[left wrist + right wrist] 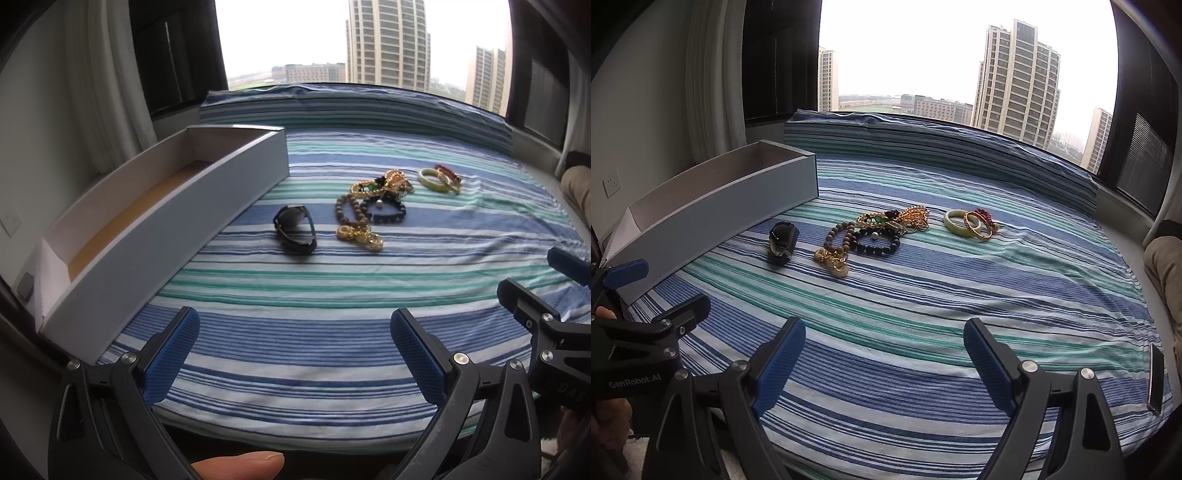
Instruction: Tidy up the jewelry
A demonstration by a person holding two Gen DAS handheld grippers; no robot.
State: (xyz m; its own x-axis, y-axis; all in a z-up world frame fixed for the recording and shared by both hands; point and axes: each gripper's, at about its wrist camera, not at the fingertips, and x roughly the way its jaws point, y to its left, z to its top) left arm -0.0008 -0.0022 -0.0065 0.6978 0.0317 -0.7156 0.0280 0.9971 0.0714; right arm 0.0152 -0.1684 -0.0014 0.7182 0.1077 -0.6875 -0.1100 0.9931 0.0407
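While both grippers are hovering low over the near edge, a striped cloth in blue, white and teal bands is covering a wide padded window ledge, rucking slightly toward the right. Left gripper: jaws standing wide apart, nothing between the blue pads. Right gripper: likewise spread wide, holding nothing.

Jewelry is lying mid-cloth, well apart from both grippers. A dark watch is sitting nearest the box. Just right of it, a brown bead bracelet is touching a gold chain piece at its near end and lying against a black bead bracelet. Behind those, a tangle of gold chains is piling up, with a green stone showing in it. Farther right, apart from the tangle, a pale green bangle is overlapping a thin gold bangle and a red bead piece.

A long white box is lying open along the left edge of the cloth, its tan floor showing bare in the left wrist view.

A striped bolster is running along the window, where tall apartment towers are standing under grey sky. A pale curtain is hanging at left, with a wall socket beside it. A thumb tip is showing at the bottom of the left wrist view.
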